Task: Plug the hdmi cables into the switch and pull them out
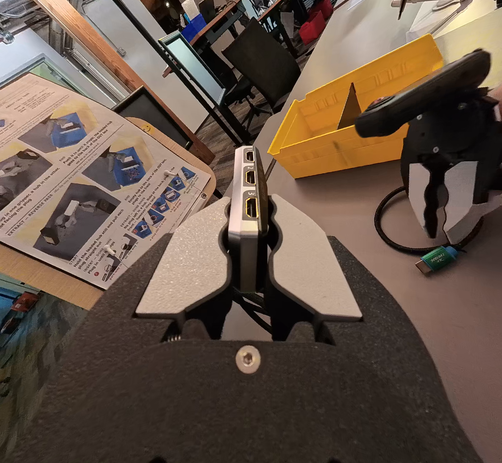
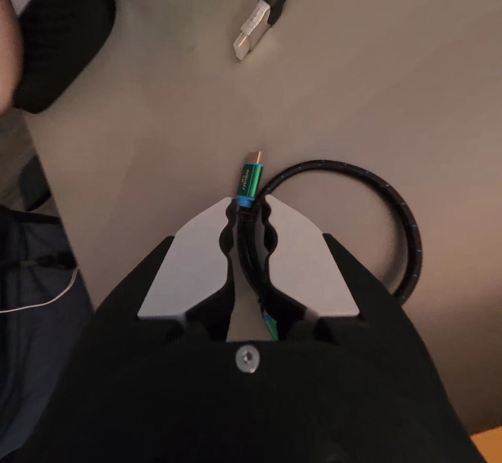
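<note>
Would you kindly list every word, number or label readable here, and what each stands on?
I will not quote writing; these things bear it:
the switch: a marking beside each of three ports.
the green plug: lettering on its shell.
the instruction sheet: headings and captions, many too small to read.

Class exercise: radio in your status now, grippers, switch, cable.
Left gripper shut on switch, three ports empty. Right gripper open over green-plug cable on table, not gripped. Nothing in the way.
</note>
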